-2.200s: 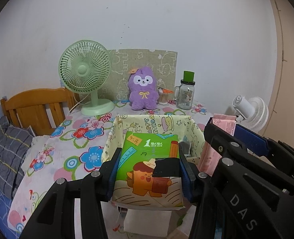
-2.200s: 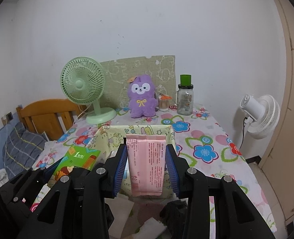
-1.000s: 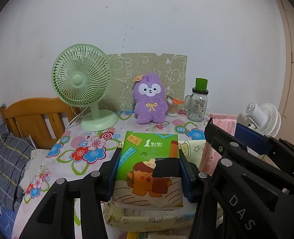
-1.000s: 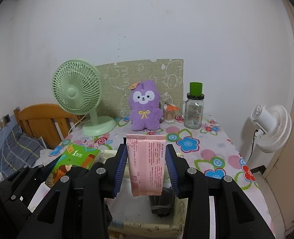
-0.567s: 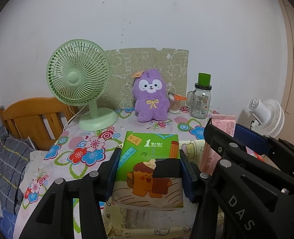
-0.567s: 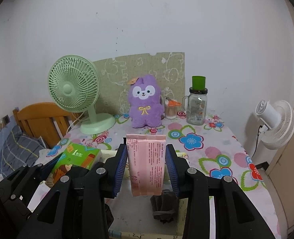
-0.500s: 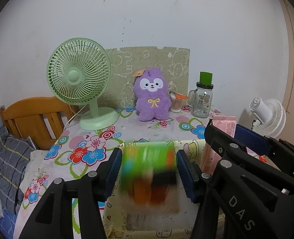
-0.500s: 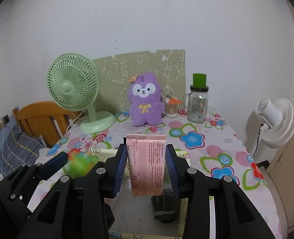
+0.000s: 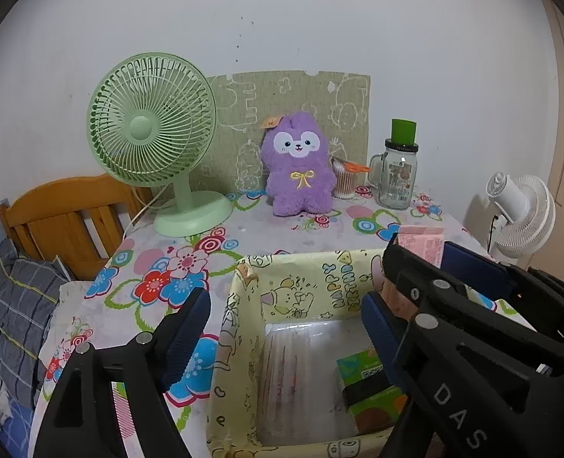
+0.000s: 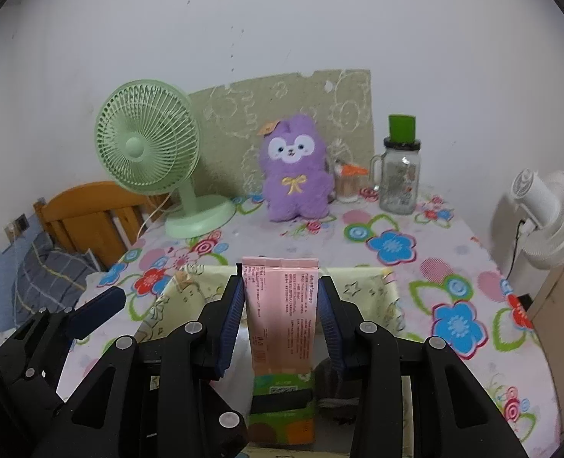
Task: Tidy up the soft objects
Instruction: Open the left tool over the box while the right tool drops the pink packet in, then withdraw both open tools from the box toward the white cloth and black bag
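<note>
My left gripper (image 9: 285, 324) hangs over a pale yellow cartoon-print fabric box (image 9: 239, 297); its jaws are opening and nothing is between them. A green tissue pack (image 9: 369, 389) lies on the box floor at the right, also seen as the green pack (image 10: 282, 408) in the right wrist view. My right gripper (image 10: 280, 316) is shut on a pink tissue pack (image 10: 280, 305), held upright above the box (image 10: 362, 278). The pink pack's top (image 9: 421, 242) and the right gripper's arm show at the right of the left wrist view.
At the back of the flowered tablecloth (image 9: 282, 229) stand a green desk fan (image 9: 155, 141), a purple plush toy (image 9: 299, 168), a small cotton-swab jar (image 9: 345, 183) and a glass jar with a green lid (image 9: 398, 168). A wooden bed frame (image 9: 68, 213) is left, a white fan (image 9: 522, 217) right.
My left gripper let go of the green tissue pack, which dropped into the box, and its jaws spread wide. Both grippers moved forward and down over the box. The right still holds the pink pack.
</note>
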{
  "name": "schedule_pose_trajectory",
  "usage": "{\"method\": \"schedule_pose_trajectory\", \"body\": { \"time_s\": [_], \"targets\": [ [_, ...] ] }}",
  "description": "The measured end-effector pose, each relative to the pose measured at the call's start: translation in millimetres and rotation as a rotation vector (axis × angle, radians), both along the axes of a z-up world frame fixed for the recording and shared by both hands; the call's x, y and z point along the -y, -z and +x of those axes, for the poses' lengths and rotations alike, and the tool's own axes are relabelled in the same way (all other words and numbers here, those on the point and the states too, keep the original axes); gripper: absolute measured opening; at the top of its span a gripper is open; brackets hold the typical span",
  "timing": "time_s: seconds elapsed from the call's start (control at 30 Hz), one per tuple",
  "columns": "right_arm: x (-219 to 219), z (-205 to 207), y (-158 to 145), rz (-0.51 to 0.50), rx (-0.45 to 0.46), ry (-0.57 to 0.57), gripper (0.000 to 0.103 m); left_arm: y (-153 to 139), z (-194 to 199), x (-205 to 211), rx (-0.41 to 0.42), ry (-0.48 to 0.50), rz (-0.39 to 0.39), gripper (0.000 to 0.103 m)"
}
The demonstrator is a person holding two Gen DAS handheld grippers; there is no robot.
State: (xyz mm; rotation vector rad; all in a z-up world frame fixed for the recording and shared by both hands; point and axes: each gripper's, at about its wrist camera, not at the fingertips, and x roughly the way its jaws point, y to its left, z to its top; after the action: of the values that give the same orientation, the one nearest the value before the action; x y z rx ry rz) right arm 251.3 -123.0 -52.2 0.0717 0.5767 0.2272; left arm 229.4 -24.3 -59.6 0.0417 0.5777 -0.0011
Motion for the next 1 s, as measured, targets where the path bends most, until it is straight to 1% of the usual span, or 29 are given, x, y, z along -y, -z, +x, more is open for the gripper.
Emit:
{"method": "schedule_pose_trajectory", "body": {
  "time_s": [0.1,0.13,0.17,0.23,0.33,0.43,0.57,1.0],
  "targets": [
    [-4,2,3,0.001,-0.020,-0.012,0.044,3,1,-3,-0.011,-0.002,0.003,0.083],
    [-5,2,4,-0.004,-0.025,-0.011,0.052,3,1,-4,-0.013,-0.002,0.002,0.083],
    [-6,3,4,-0.013,-0.031,-0.004,0.064,3,1,-4,-0.015,0.000,0.000,0.084],
    [-9,2,4,-0.045,-0.028,0.008,0.077,5,1,-5,-0.027,0.001,-0.003,0.084],
    [-8,0,4,-0.044,-0.028,0.005,0.077,5,-2,-6,-0.024,0.011,-0.013,0.084],
    [-7,-2,4,-0.057,-0.035,0.019,0.082,6,-4,-5,-0.026,0.014,-0.013,0.085],
    [-4,-8,2,-0.059,-0.041,0.030,0.084,4,-8,-3,-0.024,0.018,-0.013,0.085],
    [2,-37,-16,-0.066,-0.002,0.050,0.084,-12,-35,2,0.015,0.034,-0.021,0.086]
  ]
}}
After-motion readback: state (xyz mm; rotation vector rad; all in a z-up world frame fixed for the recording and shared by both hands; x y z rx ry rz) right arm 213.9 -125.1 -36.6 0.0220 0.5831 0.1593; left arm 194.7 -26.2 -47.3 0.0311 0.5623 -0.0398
